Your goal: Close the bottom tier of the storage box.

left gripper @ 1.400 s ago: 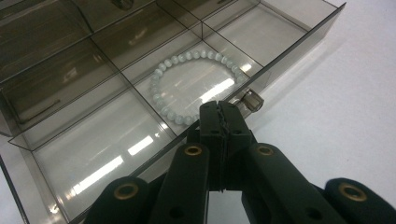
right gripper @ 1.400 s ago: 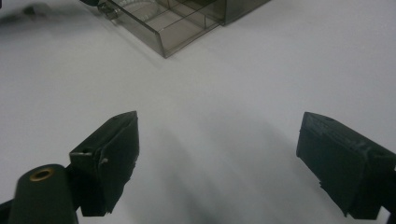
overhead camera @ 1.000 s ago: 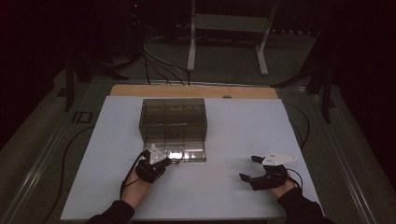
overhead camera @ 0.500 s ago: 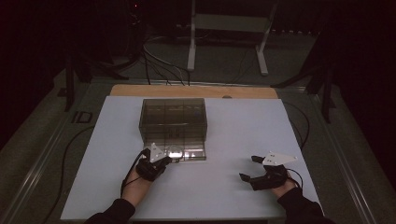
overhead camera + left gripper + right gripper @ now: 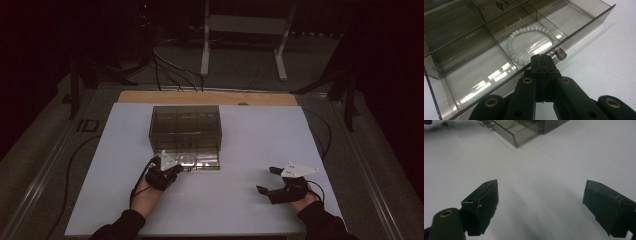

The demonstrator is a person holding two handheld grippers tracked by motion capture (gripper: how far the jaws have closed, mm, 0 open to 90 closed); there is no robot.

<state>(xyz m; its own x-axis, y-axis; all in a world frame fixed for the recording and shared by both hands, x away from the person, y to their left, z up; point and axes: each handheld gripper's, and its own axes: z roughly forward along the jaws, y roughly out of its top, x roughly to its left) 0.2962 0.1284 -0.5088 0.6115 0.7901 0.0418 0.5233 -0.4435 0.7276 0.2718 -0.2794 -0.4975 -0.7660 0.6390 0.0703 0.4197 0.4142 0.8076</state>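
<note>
At the near edge of the white table: both grippers sat, well apart.
Left gripper: jaws pressed together, tips against the drawer front beside its knob, gripping nothing visible.
Drawer: pulled out of the smoky organiser box, at 12 o'clock from that gripper.
Bracelet: pale beads, lying in the drawer's middle compartment.
Right gripper: jaws spread wide, empty, at 4 o'clock from the box.

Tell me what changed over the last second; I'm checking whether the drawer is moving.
Little visibly changed. The left gripper stays shut at the drawer front beside its knob, with the bracelet inside. The right gripper still rests open on the table.
</note>
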